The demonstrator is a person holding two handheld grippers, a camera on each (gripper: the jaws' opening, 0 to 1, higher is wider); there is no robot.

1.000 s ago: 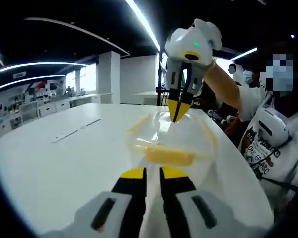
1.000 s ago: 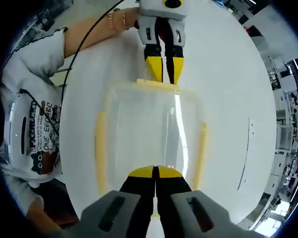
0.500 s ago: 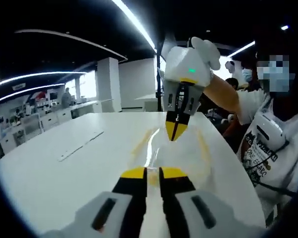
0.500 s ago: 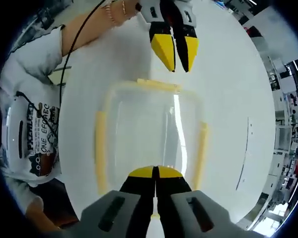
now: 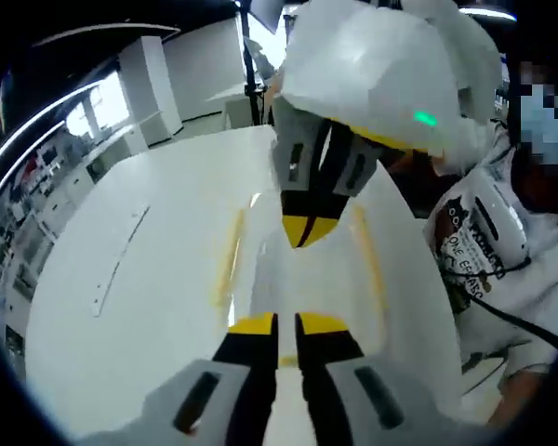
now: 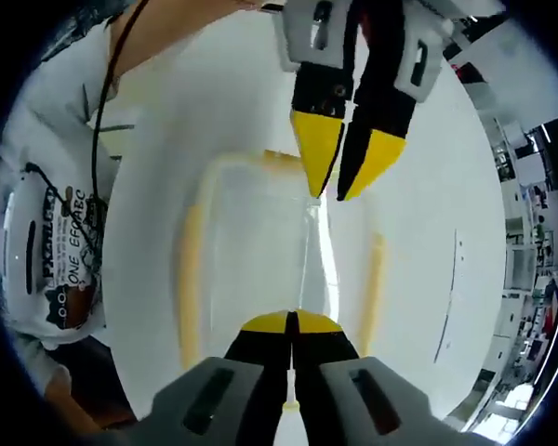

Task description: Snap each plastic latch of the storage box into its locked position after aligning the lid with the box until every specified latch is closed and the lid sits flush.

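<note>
**Clear storage box with yellow latches, on white table**

We list one storage box (image 6: 279, 269), lying flat on the white table (image 6: 428, 186) between our two grippers. Body and lid: transparent rigid plastic, glossy, rounded corners. Latches (image 6: 190, 279): opaque yellow strips along the edges. We judge it light, slick and likely to skid, so we would steady the lid and press each latch at mid-length. Left gripper (image 5: 278, 324): jaws nearly together, holding nothing. Right gripper (image 6: 291, 322): jaws closed, empty, its tip at the near edge of the box.
</note>
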